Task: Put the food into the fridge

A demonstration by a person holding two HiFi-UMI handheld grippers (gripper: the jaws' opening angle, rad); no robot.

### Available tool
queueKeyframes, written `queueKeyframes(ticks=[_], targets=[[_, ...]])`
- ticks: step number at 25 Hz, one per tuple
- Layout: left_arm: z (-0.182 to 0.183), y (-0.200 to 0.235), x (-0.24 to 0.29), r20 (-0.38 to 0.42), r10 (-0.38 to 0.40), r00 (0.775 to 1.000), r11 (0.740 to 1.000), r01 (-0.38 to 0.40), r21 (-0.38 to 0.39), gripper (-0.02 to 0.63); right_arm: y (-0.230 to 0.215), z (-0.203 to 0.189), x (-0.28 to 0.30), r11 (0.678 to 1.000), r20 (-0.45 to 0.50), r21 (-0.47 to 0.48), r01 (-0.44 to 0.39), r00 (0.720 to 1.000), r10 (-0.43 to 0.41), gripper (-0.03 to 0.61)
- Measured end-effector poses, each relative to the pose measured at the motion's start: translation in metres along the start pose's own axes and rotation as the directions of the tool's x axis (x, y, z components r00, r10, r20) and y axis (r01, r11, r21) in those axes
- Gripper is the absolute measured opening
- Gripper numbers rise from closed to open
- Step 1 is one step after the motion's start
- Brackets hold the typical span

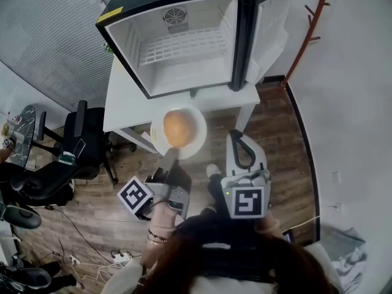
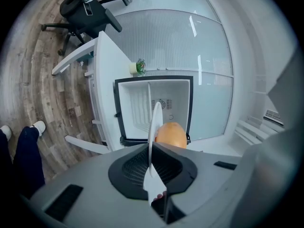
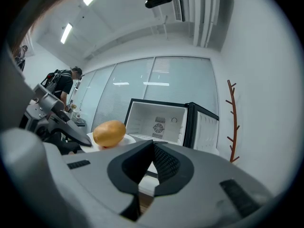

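A round orange-brown food item point(image 1: 178, 128) lies on a white plate point(image 1: 197, 141) held in the air just in front of the open black fridge point(image 1: 184, 41). My left gripper point(image 1: 171, 158) is shut on the plate's near rim. In the left gripper view the plate point(image 2: 155, 127) stands edge-on between the jaws of the left gripper point(image 2: 152, 161), with the food point(image 2: 171, 134) to its right and the fridge point(image 2: 154, 107) behind. My right gripper point(image 1: 235, 135) hovers shut and empty to the right of the plate. Past the right gripper point(image 3: 153, 148) show the food point(image 3: 109, 133) and the fridge point(image 3: 159, 122).
The fridge stands on a white table point(image 1: 122, 103) and has a wire shelf point(image 1: 177, 46) inside; its door point(image 1: 269, 23) swings right. A black office chair point(image 1: 79, 143) is at the left, a power strip point(image 1: 119, 257) on the wooden floor, a red-brown coat rack point(image 1: 306, 23) at the right wall.
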State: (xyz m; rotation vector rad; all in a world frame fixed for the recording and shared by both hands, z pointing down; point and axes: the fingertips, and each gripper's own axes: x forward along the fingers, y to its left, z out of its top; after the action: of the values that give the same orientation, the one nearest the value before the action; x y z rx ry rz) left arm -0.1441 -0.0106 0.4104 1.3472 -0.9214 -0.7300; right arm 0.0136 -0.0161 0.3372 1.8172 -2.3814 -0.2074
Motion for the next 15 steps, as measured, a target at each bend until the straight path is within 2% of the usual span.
queueKeyframes(ticks=[15], targets=[[0.020,0.000,0.034,-0.016,0.010,1.000,1.000,-0.010,0.001,0.012,-0.005,-0.006,0.039,1.000,-0.015,-0.006,-0.001,1.000,0.001,0.000]])
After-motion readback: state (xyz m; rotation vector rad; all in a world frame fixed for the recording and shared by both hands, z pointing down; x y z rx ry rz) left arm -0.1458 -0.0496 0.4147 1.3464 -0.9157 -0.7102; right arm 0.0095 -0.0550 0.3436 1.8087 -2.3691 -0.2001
